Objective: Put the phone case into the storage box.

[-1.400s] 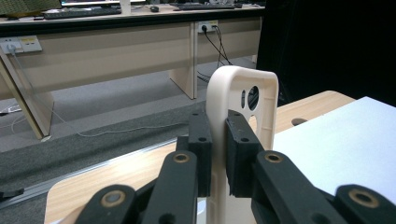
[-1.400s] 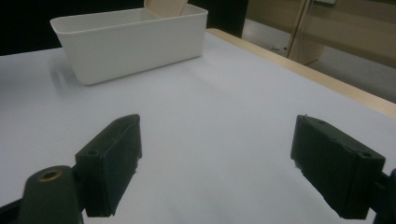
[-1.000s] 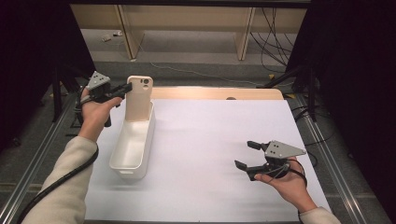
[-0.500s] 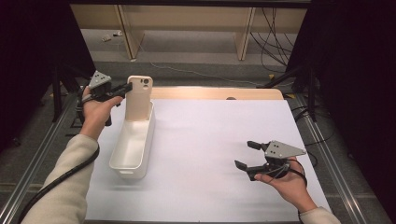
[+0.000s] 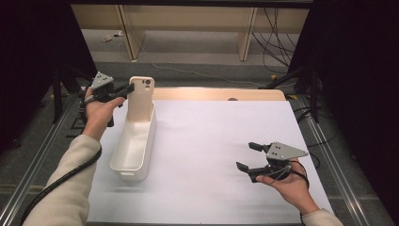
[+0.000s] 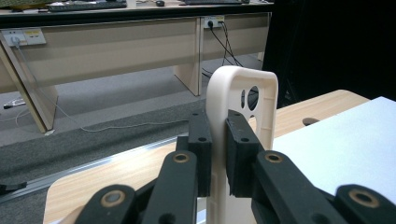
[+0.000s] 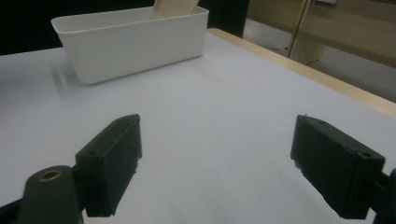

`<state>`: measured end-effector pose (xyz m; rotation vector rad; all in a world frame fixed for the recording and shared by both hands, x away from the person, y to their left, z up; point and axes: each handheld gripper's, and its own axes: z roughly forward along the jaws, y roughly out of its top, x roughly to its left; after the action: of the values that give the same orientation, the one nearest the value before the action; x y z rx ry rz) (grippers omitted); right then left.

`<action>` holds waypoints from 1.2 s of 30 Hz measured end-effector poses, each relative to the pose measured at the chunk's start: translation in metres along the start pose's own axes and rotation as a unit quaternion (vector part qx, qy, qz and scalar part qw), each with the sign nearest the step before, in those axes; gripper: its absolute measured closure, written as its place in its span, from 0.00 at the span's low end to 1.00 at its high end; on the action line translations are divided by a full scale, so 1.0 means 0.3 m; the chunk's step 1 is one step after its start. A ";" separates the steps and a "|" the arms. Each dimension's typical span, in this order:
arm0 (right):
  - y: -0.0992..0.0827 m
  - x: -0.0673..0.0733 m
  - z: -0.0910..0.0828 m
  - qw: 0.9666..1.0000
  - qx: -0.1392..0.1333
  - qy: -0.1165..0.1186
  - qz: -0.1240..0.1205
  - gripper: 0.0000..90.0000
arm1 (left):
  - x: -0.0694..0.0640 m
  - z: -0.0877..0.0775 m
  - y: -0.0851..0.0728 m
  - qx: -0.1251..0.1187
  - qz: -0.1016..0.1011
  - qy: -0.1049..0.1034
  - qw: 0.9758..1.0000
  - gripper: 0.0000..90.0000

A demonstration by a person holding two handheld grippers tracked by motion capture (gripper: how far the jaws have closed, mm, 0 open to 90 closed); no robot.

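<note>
The phone case [image 5: 141, 100] is held upright over the far end of the bin [image 5: 134, 146], so the step in hand is judged to be lowering it into the bin. For that to go well, the case should be kept vertical, guided down inside the bin's walls without scraping the rim, and released only once its lower edge is borne by the bin floor. The grip should not be slackened early, since a tall thin case is likely to tip.

The left gripper [image 6: 217, 140] is clamped on the case: one long edge is pinched between the pads, and the camera cut-out rises just above the fingertips [image 6: 201, 133]. The case's lower part runs down between the jaws, out of sight.

The right gripper [image 5: 251, 157] is held wide open, with nothing between its fingers [image 7: 109, 163]; case and bin lie well beyond them, across the white mat [image 5: 216, 136].
</note>
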<state>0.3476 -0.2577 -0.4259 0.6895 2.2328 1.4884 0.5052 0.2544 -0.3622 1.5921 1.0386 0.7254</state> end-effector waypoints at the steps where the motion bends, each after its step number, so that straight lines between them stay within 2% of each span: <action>1: 0.000 0.000 0.000 1.000 0.000 0.000 0.000 0.20 | 0.000 0.002 0.001 -0.001 -0.001 0.000 1.000 0.91; 36: -0.001 0.001 0.001 1.000 0.002 0.002 0.000 0.20 | 0.015 0.041 -0.024 0.017 -0.001 0.012 1.000 0.91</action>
<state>0.3475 -0.2574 -0.4262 0.6897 2.2393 1.4865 0.5158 0.2535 -0.3725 1.6151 1.0745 0.7311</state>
